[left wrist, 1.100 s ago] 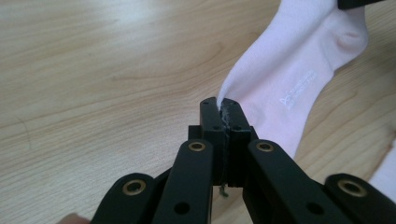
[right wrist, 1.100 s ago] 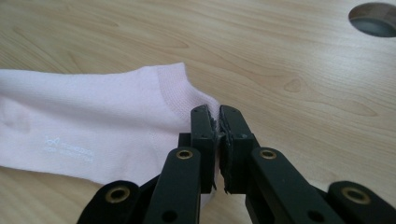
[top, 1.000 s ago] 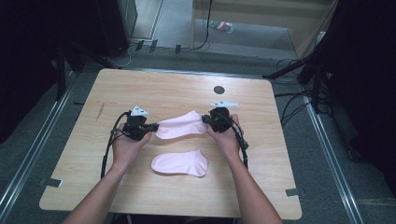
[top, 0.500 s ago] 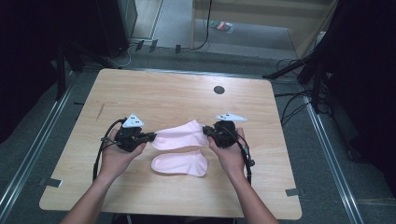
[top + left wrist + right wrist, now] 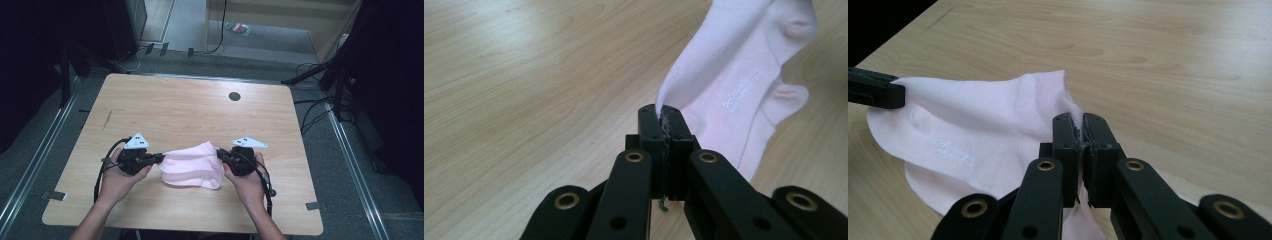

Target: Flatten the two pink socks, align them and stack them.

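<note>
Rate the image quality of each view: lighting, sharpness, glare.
High view: the table is evenly lit while the surroundings fall into darkness; slightly soft overall. Left gripper view: the pink sock and its small print are sharp, and the wood shows a mild sheen. Right gripper view: the sock is crisp, with pale glare on the far tabletop.

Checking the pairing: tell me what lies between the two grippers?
The pink sock, held at each end by the left gripper and right gripper, over a second sock; high view.

You held a soft, matt pink knit sock (image 5: 192, 167) over a table (image 5: 190, 107) of smooth, faintly glossy pale wood. Your gripper (image 5: 664, 125) arms looked like matt black plastic with brass-coloured rivets.
</note>
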`<state>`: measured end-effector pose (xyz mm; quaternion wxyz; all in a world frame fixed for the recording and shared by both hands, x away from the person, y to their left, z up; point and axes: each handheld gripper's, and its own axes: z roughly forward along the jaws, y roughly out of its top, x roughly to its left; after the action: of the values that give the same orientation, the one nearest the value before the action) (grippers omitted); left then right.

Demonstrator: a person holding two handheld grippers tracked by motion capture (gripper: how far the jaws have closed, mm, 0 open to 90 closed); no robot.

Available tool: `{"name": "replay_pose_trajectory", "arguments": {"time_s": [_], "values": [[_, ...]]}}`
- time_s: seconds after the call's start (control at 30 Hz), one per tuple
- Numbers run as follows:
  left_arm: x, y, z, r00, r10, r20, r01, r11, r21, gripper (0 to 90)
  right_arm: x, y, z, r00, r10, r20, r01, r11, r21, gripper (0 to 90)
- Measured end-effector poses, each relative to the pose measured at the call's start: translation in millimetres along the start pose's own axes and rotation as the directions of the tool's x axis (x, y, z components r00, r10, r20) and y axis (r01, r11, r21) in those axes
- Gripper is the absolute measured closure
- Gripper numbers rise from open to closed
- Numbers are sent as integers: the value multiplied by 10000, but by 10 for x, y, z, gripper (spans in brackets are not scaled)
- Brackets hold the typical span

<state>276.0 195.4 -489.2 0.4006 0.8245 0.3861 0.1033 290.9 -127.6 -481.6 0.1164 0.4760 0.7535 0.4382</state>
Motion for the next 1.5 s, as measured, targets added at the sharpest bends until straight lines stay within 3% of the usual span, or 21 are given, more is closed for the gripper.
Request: {"name": "replay_pose_trajectory", "arguments": {"time_s": [0.17, 0.47, 0.7, 0.83, 1.0, 1.1, 1.2, 1.33, 1.5], "values": [[-52, -19, -20, 9995, 320, 69, -321, 9991, 275, 900, 18, -114, -40, 9999, 89, -49, -88, 9999, 95, 863], [-85, -155, 41, 9991, 58, 412, -87, 9973, 723, 900, 23, -309, -69, 9992, 354, -162, -351, 9991, 217, 862], [-48, -124, 121, 9989, -276, 379, 255, 9983, 527, 900, 2, -386, 3, 9969, 752, -234, -742, 9964, 400, 863], [-50, -99, 172, 9991, -184, 381, 159, 9977, 656, 900, 35, -423, -38, 9973, 736, -88, -729, 9957, 567, 862], [-64, -109, 270, 9996, -204, 185, 184, 9948, 1002, 896, -7, -527, 39, 9958, 919, 27, -919, 9926, 795, 860], [-68, -136, 317, 9998, -205, -56, 210, 9944, 1038, 849, -28, -569, 86, 9968, 789, 93, -794, 9946, 674, 855], [-61, -179, 363, 9997, -216, -140, 230, 9934, 1121, 867, -43, -592, 120, 9970, 758, 182, -768, 9951, 629, 852], [-65, -187, 363, 9998, -163, -104, 174, 9934, 1132, 885, -60, -616, 152, 9968, 791, 150, -799, 9946, 666, 848], [-78, -186, 320, 9999, -105, 18, 103, 9942, 1074, 885, -31, -573, 104, 9975, 710, -67, -709, 9973, 215, 848]]}}
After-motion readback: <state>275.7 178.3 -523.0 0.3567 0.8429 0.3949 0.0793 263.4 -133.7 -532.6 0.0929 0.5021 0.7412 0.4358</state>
